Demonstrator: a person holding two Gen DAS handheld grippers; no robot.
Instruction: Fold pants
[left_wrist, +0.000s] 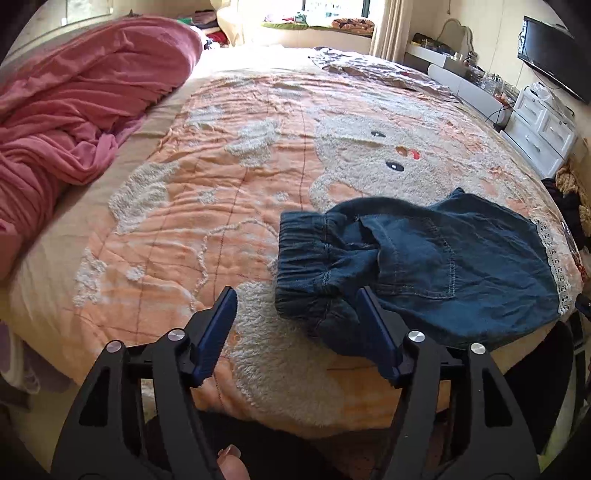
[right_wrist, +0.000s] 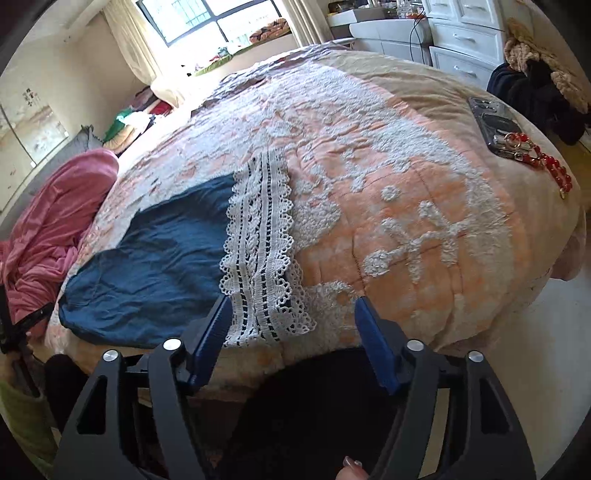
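Observation:
Dark blue denim pants (left_wrist: 424, 266) lie on the orange and white bedspread (left_wrist: 229, 177) near the bed's front edge, elastic waistband to the left, white lace hem (left_wrist: 552, 258) to the right. My left gripper (left_wrist: 297, 295) is open and empty just in front of the waistband, its right finger by the bunched cloth. In the right wrist view the pants (right_wrist: 155, 258) lie left of centre with the lace hem (right_wrist: 258, 251) in the middle. My right gripper (right_wrist: 293, 306) is open and empty at the bed's edge, astride the lace hem's near corner.
A crumpled pink blanket (left_wrist: 70, 110) lies along the bed's left side. A phone (right_wrist: 495, 129) with keys and red beads (right_wrist: 554, 170) lies at the bed's right corner. White drawers (left_wrist: 543, 129) and a TV (left_wrist: 554, 55) stand along the right wall.

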